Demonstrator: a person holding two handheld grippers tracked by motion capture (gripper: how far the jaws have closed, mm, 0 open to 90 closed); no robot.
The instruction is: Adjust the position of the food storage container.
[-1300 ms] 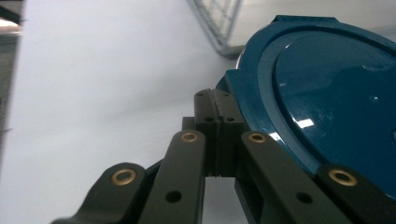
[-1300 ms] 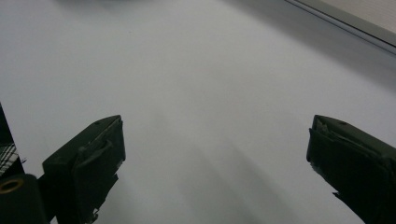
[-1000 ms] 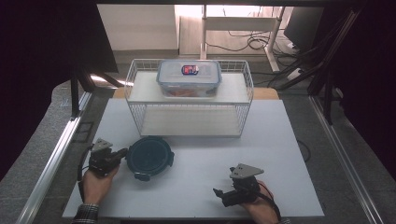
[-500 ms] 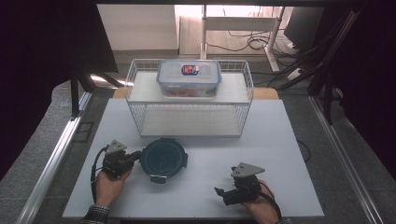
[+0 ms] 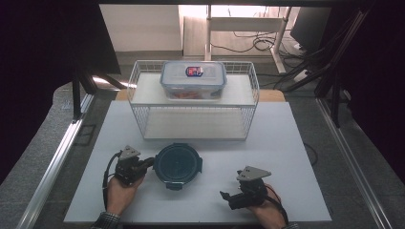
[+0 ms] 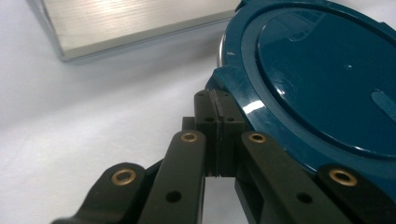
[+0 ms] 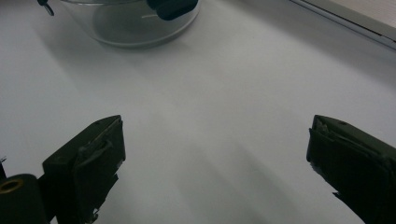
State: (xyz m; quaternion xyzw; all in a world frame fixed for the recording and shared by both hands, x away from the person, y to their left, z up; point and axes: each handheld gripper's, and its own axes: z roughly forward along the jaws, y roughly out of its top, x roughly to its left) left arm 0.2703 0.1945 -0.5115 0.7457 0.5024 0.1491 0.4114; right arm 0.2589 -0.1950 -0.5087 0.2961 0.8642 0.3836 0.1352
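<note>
A round container with a dark teal lid (image 5: 177,164) stands on the white table (image 5: 286,143), near the front edge and a little to the left of the middle. In the right gripper view its body (image 7: 135,23) looks like clear glass, and I cannot tell what is inside it. The lid has small latch tabs on its rim.

The left tongs (image 5: 145,163) are at the 9 o'clock side of this container. In the left gripper view the two jaws stand pressed together on the tab (image 6: 224,91) at the edge of the lid, so they are holding the lid by this tab. The person's left hand (image 5: 120,191) grips the tool from behind.

The right tongs (image 5: 224,196) are at about 4 o'clock from the container, apart from it, low over the bare table. Their jaws stand wide and hold nothing. The right hand (image 5: 267,214) holds them at the front edge of the table.

At 12 o'clock from the container, toward the far side of the table, stands a white wire rack (image 5: 248,95) with an upper shelf. On this shelf sits a rectangular clear plastic box (image 5: 193,78) with a closed lid and a red and blue label on top. Something orange-red shows through its wall, but I cannot tell what it is.
</note>
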